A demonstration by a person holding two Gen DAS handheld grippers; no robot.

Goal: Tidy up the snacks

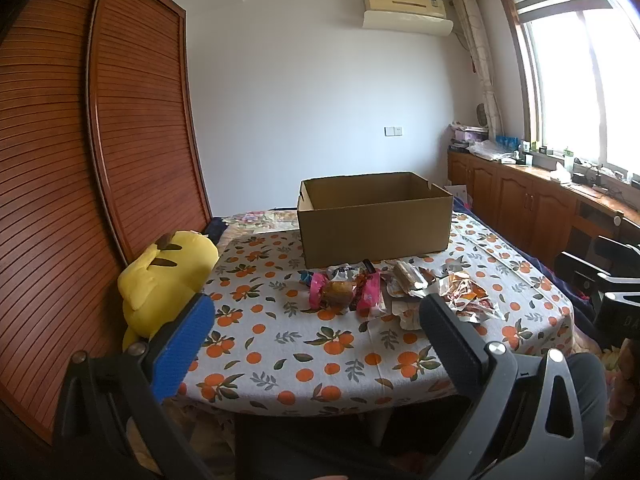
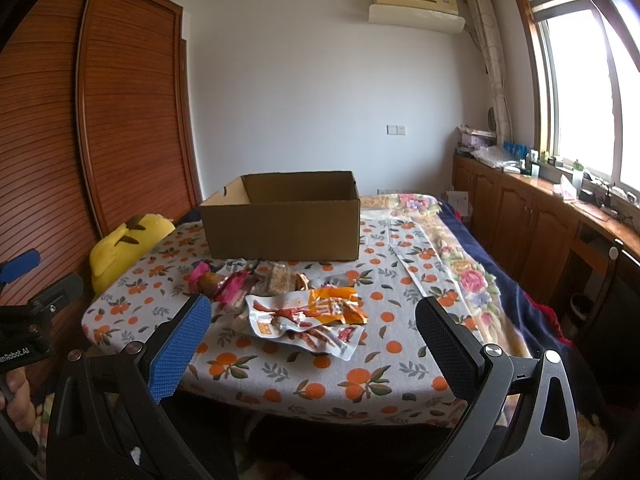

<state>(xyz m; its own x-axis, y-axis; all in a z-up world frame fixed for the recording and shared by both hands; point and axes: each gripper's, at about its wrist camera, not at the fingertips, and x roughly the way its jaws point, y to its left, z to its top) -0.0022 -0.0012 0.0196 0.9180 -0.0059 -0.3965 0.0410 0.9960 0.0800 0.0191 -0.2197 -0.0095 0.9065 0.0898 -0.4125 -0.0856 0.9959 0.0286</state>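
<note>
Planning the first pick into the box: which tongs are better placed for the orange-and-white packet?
Right. The right tongs are open and frame the orange-and-white packet; from the left tongs it lies off toward their right finger.

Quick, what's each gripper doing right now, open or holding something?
Left gripper: open, holding nothing, short of the snack packets.
Right gripper: open, holding nothing, above the orange packet.
</note>
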